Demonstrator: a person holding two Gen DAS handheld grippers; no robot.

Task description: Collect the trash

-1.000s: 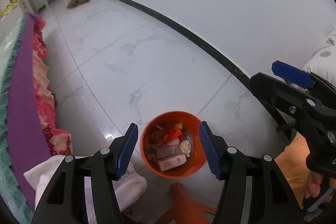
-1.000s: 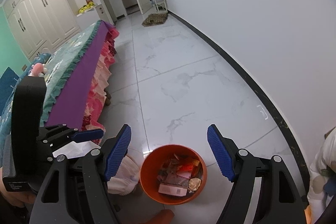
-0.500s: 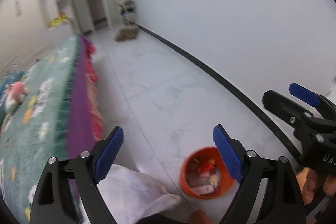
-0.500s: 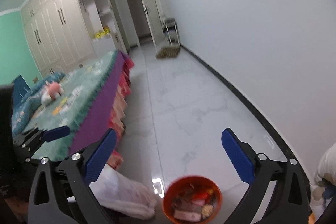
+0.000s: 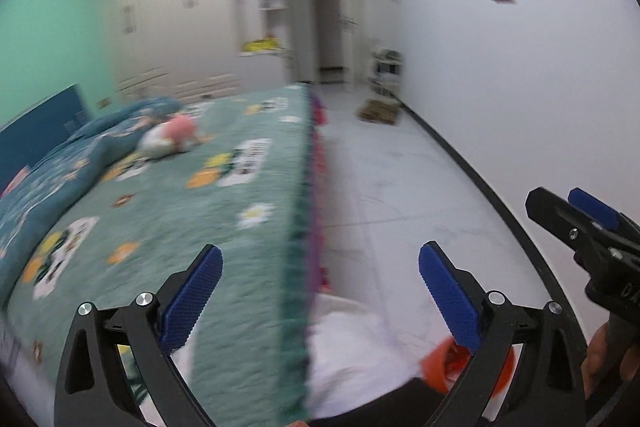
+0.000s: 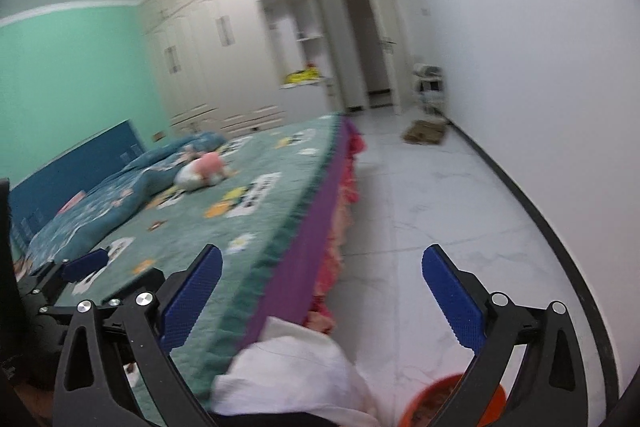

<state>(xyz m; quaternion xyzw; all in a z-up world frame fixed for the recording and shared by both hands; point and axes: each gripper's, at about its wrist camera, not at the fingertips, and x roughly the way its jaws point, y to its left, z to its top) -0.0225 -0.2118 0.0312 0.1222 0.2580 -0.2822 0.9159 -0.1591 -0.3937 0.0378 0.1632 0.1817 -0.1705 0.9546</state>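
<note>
An orange bin holding trash sits on the floor, mostly hidden behind my left gripper's right finger; its rim also shows in the right wrist view. My left gripper is open and empty, raised over the bed's edge. My right gripper is open and empty, also raised; its tip shows in the left wrist view. A white plastic bag lies beside the bed's corner, also in the left wrist view.
A bed with a green patterned cover and a pink plush toy fills the left. White marble floor runs along the white wall to a doorway. A cardboard piece lies near a small rack. Wardrobes stand behind.
Both grippers have tilted up and away from the bin. The bin dropped to the bottom edge of both views, and the bed and far room came into sight. Both stayed open.
</note>
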